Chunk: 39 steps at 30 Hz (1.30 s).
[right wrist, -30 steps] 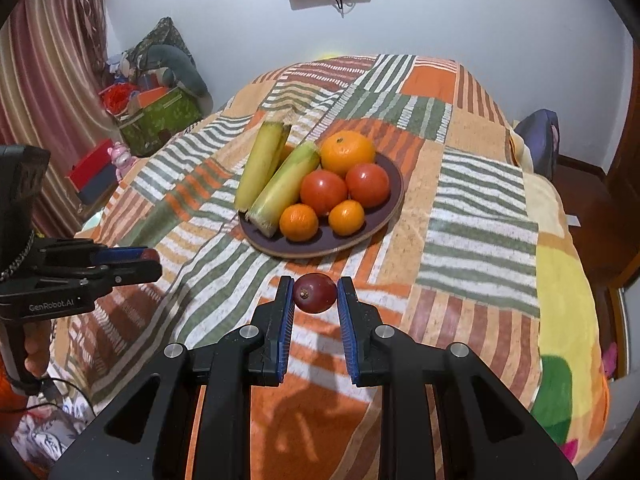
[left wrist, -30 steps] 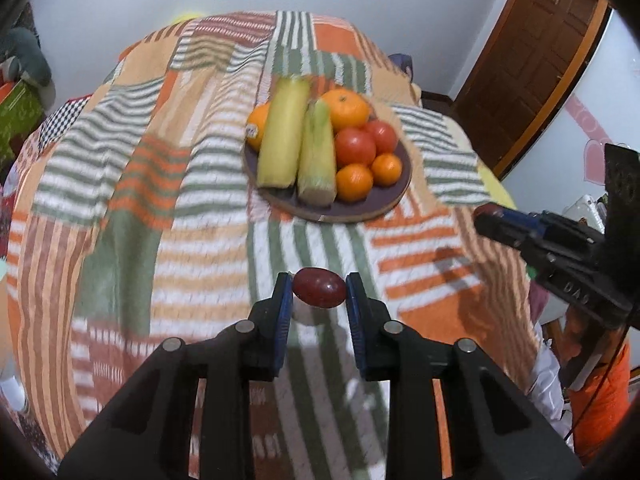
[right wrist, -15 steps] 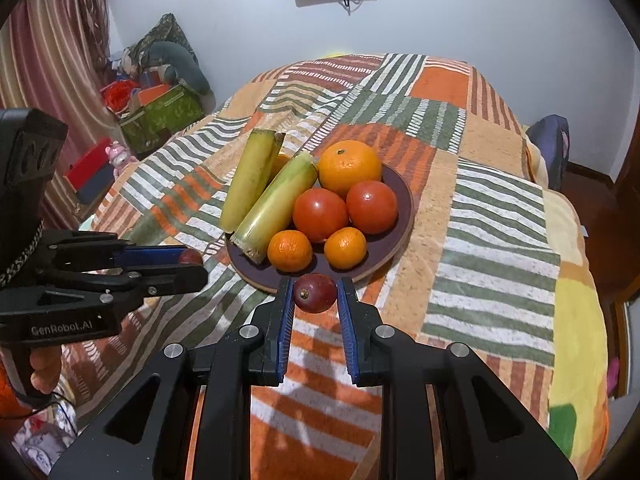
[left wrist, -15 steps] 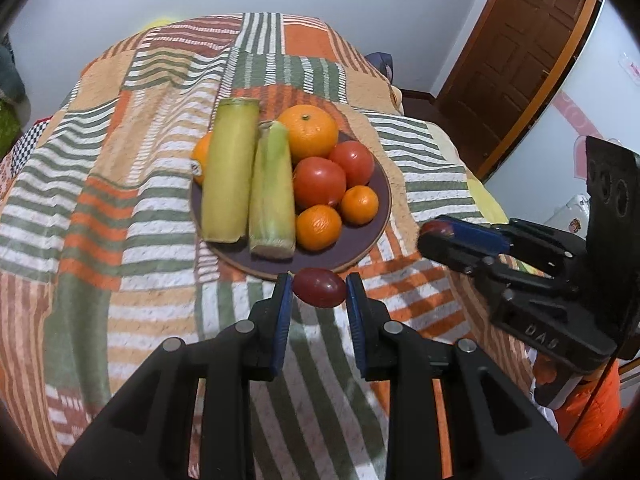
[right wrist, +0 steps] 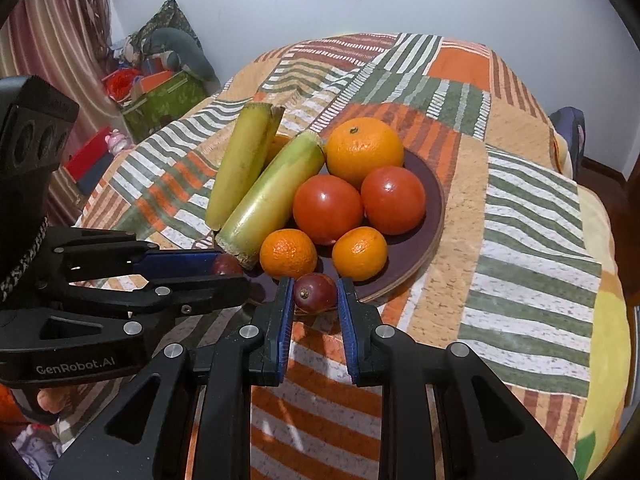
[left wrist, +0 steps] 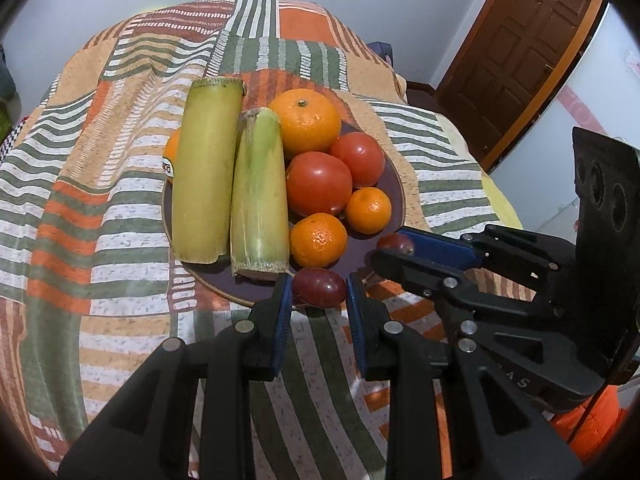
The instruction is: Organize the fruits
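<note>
Ahead and left of the left gripper (left wrist: pixel 319 294), two long husked stalks, a yellowish stalk (left wrist: pixel 208 168) and a greener stalk (left wrist: pixel 260 196), lie side by side across the dark round plate (left wrist: pixel 396 196), their cut ends fibrous; a small orange behind them is mostly hidden. The left gripper pinches a smooth, dark red oval fruit (left wrist: pixel 319 288) between its blue ribbed pads, right at the plate's near rim. Straight ahead sit a dimpled mandarin (left wrist: pixel 318 240), two glossy tomatoes (left wrist: pixel 319 183) and a large orange (left wrist: pixel 310 121), crowding the plate. To its right, the right gripper (right wrist: pixel 315 290) likewise clamps a second red fruit (right wrist: pixel 315 288), its stem end facing the camera, also at the near rim just before another mandarin (right wrist: pixel 359 253). Everything rests on a patchwork striped cloth (right wrist: pixel 532 216). Right of that, a brown panelled door (left wrist: pixel 516 52) stands cut off by the frame.
</note>
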### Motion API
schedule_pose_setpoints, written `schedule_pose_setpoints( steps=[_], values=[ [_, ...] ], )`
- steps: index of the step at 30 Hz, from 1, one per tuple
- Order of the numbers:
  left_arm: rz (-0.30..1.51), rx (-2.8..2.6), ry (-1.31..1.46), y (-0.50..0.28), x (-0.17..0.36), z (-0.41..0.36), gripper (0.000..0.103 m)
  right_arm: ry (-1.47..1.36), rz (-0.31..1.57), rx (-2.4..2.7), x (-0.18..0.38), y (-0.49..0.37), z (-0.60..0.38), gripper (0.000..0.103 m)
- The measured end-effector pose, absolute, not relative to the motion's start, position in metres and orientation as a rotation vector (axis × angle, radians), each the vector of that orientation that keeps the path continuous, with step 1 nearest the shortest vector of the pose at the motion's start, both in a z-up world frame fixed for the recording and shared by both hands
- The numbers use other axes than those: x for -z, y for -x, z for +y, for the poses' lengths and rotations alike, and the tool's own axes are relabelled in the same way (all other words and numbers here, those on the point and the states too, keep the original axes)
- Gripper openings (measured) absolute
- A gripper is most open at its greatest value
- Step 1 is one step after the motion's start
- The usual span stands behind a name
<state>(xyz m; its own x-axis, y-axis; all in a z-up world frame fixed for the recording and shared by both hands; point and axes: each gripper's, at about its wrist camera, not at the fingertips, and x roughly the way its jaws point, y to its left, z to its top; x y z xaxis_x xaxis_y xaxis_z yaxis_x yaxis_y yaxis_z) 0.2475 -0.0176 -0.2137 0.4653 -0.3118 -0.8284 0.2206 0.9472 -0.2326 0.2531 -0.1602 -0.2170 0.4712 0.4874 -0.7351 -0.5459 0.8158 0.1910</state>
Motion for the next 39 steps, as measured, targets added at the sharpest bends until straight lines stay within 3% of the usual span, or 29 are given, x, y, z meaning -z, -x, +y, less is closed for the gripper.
schedule_pose_setpoints(
  steps=[11,16,21,39],
  values=[
    [1.068,0.296,0.093,-0.251,0.228,-0.019,0.027,0.077,0.884,-0.63,0.222,-0.256,-0.158,0.02],
    [1.068,0.287,0.101,-0.247,0.227,-0.015,0.029,0.078,0.896,-0.623,0.221,-0.257,-0.158,0.029],
    [1.038,0.278,0.089,-0.237,0.214,-0.013,0.029,0.067,0.882,-0.609,0.214,-0.253,-0.163,0.03],
    [0.589,0.166,0.063,-0.139,0.054,0.007,0.029,0.044,0.531,-0.552,0.088,-0.167,-0.188,0.03]
  ],
)
